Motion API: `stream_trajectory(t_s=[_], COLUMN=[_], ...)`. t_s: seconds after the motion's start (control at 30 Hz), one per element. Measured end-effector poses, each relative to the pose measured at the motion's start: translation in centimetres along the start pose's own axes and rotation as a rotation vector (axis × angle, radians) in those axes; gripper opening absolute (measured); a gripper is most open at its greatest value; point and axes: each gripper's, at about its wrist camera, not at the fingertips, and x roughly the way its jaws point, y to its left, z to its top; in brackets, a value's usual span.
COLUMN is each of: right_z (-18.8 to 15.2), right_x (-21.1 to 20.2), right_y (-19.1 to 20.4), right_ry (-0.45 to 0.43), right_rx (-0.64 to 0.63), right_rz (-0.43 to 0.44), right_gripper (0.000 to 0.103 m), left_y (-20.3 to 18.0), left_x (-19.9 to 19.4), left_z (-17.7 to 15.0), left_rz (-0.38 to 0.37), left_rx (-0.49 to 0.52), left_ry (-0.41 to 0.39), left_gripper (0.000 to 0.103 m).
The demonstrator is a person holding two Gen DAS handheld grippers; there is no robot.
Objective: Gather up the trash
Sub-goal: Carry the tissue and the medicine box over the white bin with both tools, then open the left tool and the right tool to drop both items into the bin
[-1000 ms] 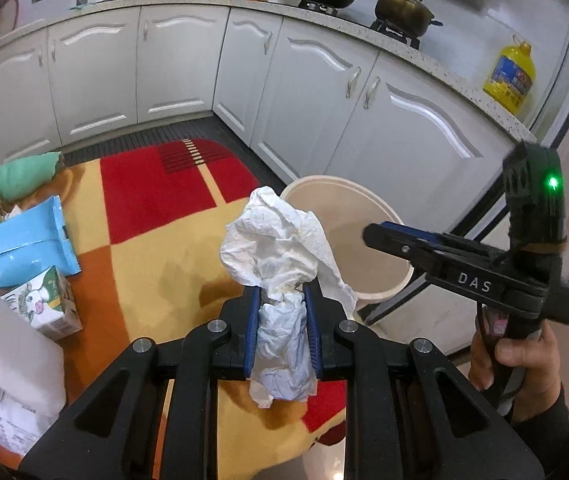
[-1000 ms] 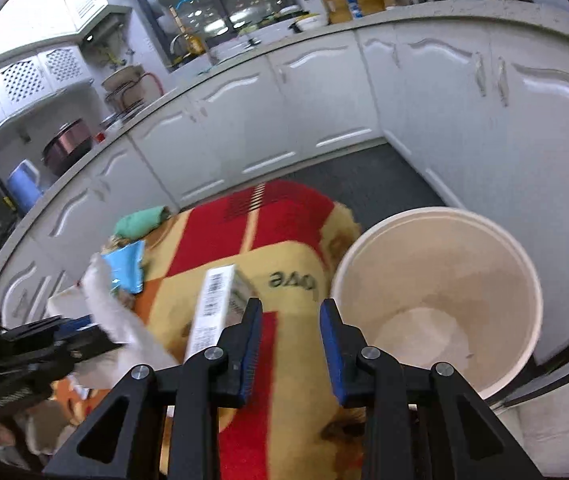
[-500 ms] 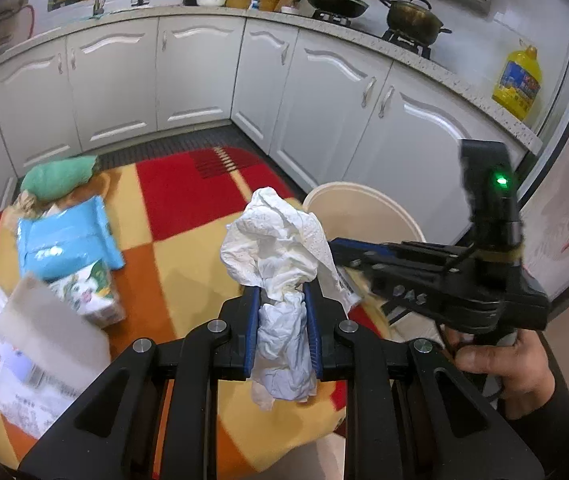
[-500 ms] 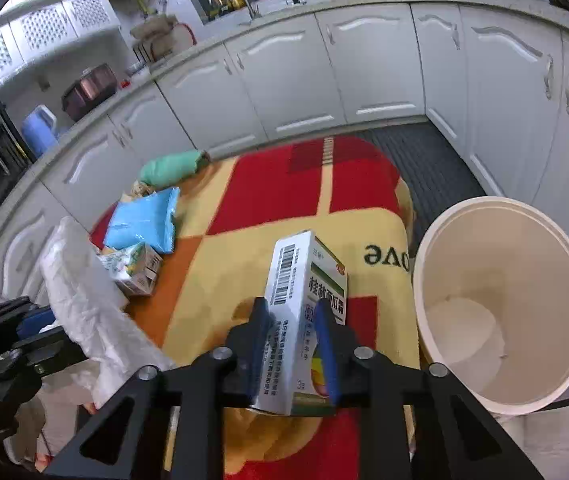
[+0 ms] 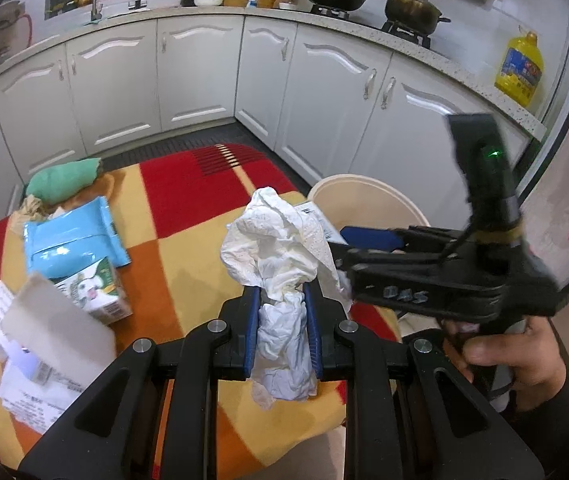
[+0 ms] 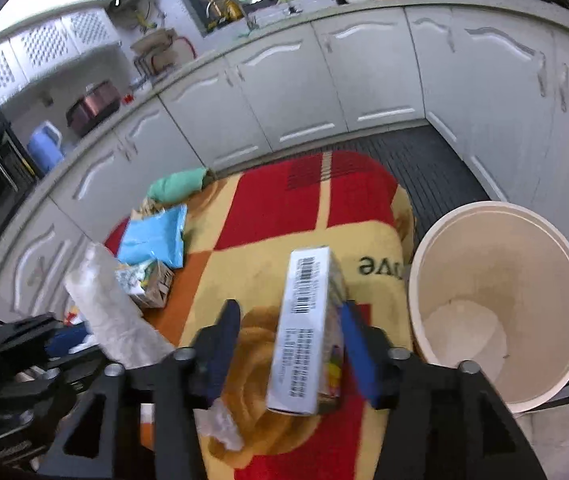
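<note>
Both black two-finger grippers with blue pads hang over a cloth-covered table: the left gripper is clamped tight on a crumpled white paper tissue, which stands upright between the pads with its bulk billowing above them, while the right gripper has just been opening, its jaws now apart with a white rectangular cardboard box between them; its right face lies against the right pad and a clear gap shows at the left pad. The red, yellow and orange checked tablecloth carries the upside-down word "love" near its edge. Just beside the table, to the right, stands a round cream plastic bin, open-topped, with something pale lying at its bottom. That box has its long axis running away from the right wrist camera, slightly tilted, a barcode at its far end and fine printed text nearer, too small to read. At the table's far left lie a light blue plastic pouch, a small green-and-white carton touching it, and a rolled green cloth. On the right gripper's side, white letters read "DAS".
</note>
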Motion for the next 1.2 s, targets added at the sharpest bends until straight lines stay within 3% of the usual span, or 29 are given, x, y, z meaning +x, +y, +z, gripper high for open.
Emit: stream_trajectory(t_s=[0.13,0.2,0.33,0.47,0.5,0.6,0.63,0.7,0.73,0.77,0.97,1.07,1.2], right_z=[-0.3,-0.2,0.3,0.4,0.4,0.5,0.5,0.4,0.3,0.2,0.2,0.6,1.0], right_x=[0.4,-1.0,-2.9,-2.5,-2.2,-0.6,0.0,1.1,1.6,1.9,-2.5,-5.1,-5.5], right_y=[-0.8,-1.8,-3.8,-3.4,-2.8,-1.0,-0.6,-0.1,-0.1,-0.2,-3.7,-6.9,-10.8], right_ry=[-0.024,-0.059,-0.077,-0.062,-0.055,-0.011,0.004,0.028,0.034,0.034,-0.073,-0.126,-0.154], right_rx=[0.019,0.03,0.049,0.076,0.061,0.016,0.008,-0.005,-0.009,-0.007,0.046,0.089,0.151], right_rz=[0.013,-0.009,-0.005,0.035,0.033,0.013,0.009,-0.003,-0.014,-0.023,-0.022,-0.078,-0.155], right_gripper=[0.018,0.012,0.012,0.013,0.019,0.059,0.06,0.057,0.043,0.035,0.031,0.03,0.03], left_y=[0.0,-0.6,-1.3,-1.5,-1.4,-0.5,-0.3,0.1,0.2,0.2,-1.6,-2.9,-4.9], left_x=[0.7,1.4,2.2,2.0,1.9,1.4,1.3,1.3,1.4,1.4,3.3,5.5,9.1], left_z=[0.5,1.0,1.7,1.0,0.7,-0.1,-0.3,-0.5,-0.4,-0.3,1.9,3.7,6.1], left_rz=[-0.019,-0.028,-0.063,-0.042,-0.037,-0.013,-0.007,0.001,0.003,0.002,-0.059,-0.111,-0.13], left_rx=[-0.029,-0.024,-0.035,0.0,0.005,0.007,0.002,-0.01,-0.016,-0.02,-0.03,-0.047,-0.057], left_ry=[0.004,0.0,0.0,0.017,0.021,0.029,0.031,0.034,0.035,0.034,0.006,0.006,0.001], left_gripper=[0.018,0.018,0.018,0.018,0.018,0.018,0.018,0.018,0.018,0.018,0.018,0.018,0.019])
